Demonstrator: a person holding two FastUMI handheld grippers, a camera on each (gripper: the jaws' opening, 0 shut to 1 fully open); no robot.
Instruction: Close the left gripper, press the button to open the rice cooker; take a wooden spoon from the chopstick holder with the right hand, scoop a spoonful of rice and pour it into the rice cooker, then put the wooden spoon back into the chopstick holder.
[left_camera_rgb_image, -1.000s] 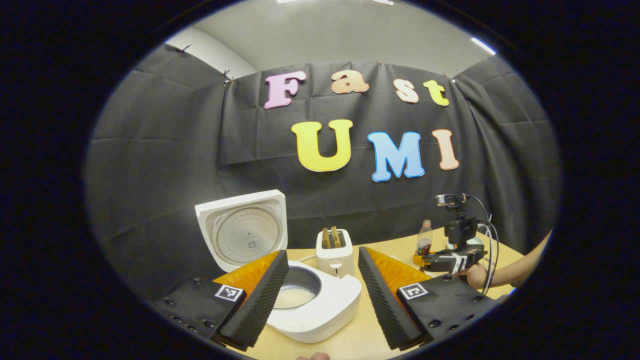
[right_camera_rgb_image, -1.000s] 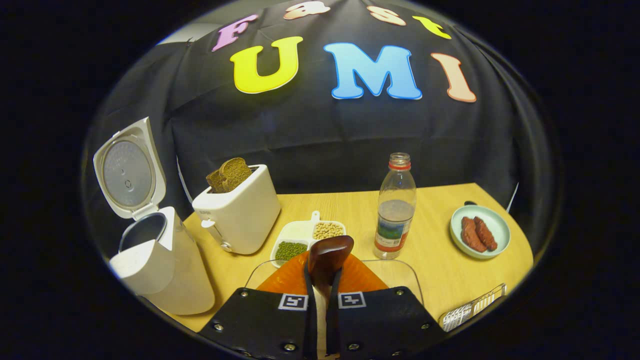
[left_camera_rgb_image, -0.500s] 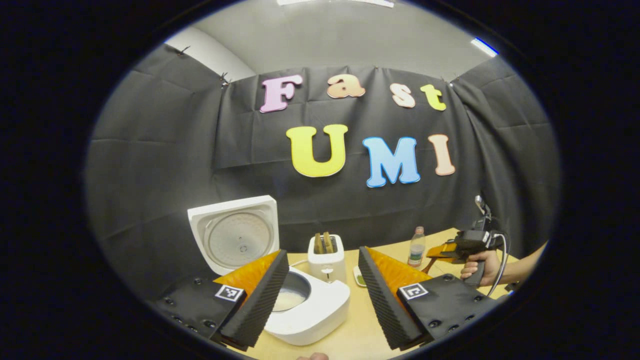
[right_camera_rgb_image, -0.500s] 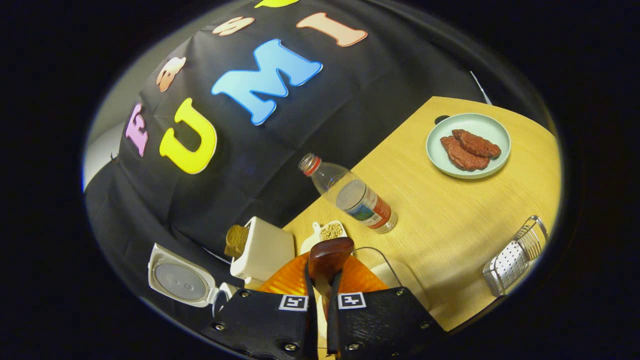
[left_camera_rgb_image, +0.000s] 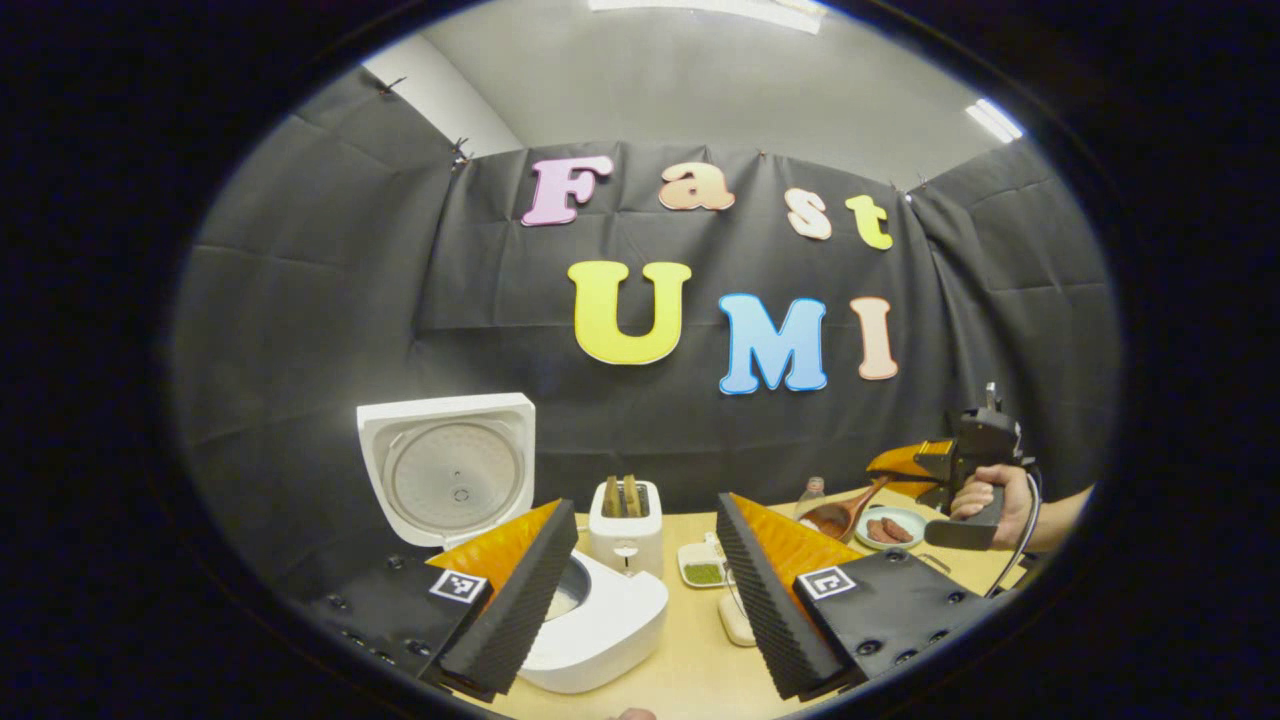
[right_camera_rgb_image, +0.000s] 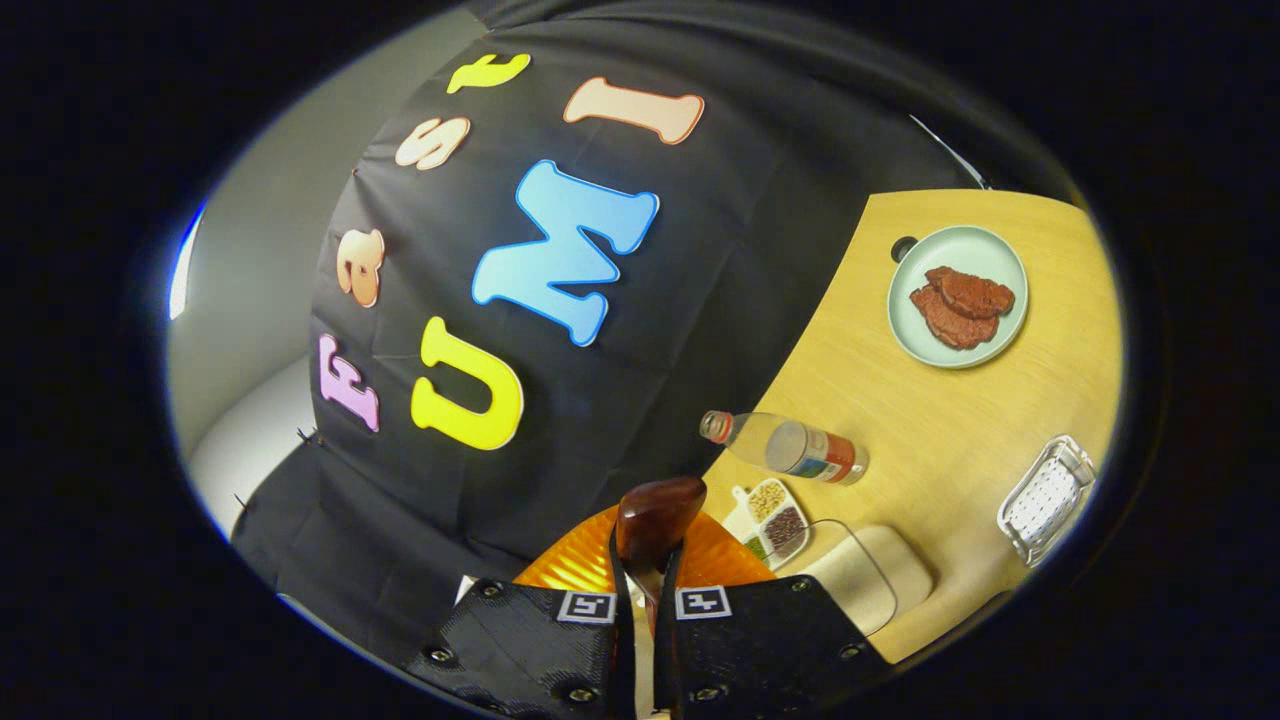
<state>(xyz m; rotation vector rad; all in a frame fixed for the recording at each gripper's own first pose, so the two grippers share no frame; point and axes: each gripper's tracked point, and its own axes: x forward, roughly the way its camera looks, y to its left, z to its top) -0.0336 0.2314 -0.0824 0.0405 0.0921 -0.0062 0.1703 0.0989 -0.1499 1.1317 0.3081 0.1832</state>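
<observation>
Cooker (left_camera_rgb_image: 590, 630) lid up; plate (right_camera_rgb_image: 958, 298) holds meat (right_camera_rgb_image: 960, 303).

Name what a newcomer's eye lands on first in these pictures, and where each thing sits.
First, the white rice cooker at the table's left, its lid standing open. Next, the wooden spoon clamped in the right hand-held gripper, raised above the table's right side. Then the plate of sausages at the table's far right.

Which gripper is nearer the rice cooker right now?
Left. The left gripper hangs just above the rice cooker; the right gripper, shut on the wooden spoon, is across the table.
</observation>
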